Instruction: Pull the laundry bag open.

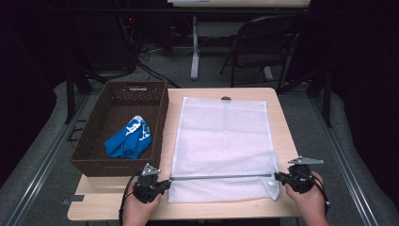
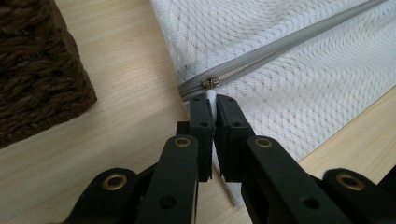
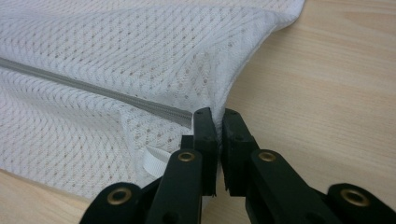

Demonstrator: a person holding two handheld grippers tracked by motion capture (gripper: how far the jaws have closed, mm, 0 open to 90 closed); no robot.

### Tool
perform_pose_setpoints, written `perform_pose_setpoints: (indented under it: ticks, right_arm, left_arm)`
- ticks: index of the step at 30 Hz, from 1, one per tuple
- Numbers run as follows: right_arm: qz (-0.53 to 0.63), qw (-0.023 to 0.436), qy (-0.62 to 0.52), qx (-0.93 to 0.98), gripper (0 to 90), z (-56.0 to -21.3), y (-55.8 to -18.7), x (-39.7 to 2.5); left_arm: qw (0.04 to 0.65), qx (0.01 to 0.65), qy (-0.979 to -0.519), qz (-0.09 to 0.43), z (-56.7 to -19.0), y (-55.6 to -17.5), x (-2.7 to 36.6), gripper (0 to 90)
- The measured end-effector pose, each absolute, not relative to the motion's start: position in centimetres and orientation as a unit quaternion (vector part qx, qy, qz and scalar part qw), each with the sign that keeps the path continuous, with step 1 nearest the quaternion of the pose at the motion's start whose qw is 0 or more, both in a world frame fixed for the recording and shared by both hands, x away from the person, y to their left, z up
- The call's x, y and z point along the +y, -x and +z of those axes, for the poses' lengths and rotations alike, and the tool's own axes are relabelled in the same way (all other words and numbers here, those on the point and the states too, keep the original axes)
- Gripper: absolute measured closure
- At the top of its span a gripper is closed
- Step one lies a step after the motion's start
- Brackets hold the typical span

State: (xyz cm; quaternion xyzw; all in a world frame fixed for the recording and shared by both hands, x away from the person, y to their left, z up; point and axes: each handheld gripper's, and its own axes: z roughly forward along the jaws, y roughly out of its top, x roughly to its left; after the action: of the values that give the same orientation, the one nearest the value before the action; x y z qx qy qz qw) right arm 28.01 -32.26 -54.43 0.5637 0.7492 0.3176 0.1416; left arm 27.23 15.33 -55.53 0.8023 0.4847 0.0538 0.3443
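A: Table, pale wood. White mesh bag lies flat on it, long side running from the near edge toward the far edge, covering most of the middle and right.

B: Zip?

A: Grey zip crosses the bag near its near end, parallel to the table's near edge. Looks closed along its whole length. Slider sits at the left end.

B: Left gripper?

A: Left gripper at the bag's left edge, near the table's near-left corner. In the left gripper view its jaws are pinched almost together on a white tab just below the slider. A sliver of white shows between them.

B: And the right one?

A: Right gripper at the bag's right edge, by the zip's other end. In the right gripper view the jaws are clamped close on the mesh where the zip ends; the fabric puckers up into them. A small white loop hangs beside the left jaw.

B: Both hands visible?

A: Yes, left hand and right hand come in over the near edge.

B: Anything else on the table?

A: Dark brown woven basket along the left side, close beside the bag. A blue cloth with white print lies crumpled in it, toward the near right corner of the basket.

B: Beyond the table?

A: Grey floor, a folding chair, a desk leg, dim.
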Motion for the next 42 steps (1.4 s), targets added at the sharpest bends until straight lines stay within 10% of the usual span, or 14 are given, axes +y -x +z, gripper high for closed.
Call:
perform_pose_setpoints:
  ticks: [21, 42]
  right_arm:
    - [0.305, 0.119, -0.583, 0.744, 82.6, -55.4, -28.0, -33.3]
    - [0.298, 0.153, -0.583, 0.740, 60.4, -55.3, -27.2, -34.8]
  left_arm:
    - [0.348, 0.476, -0.806, 0.038, -56.7, -26.9, 14.7, 84.0]
    - [0.375, 0.472, -0.796, 0.054, -55.9, -26.3, 15.5, 63.3]
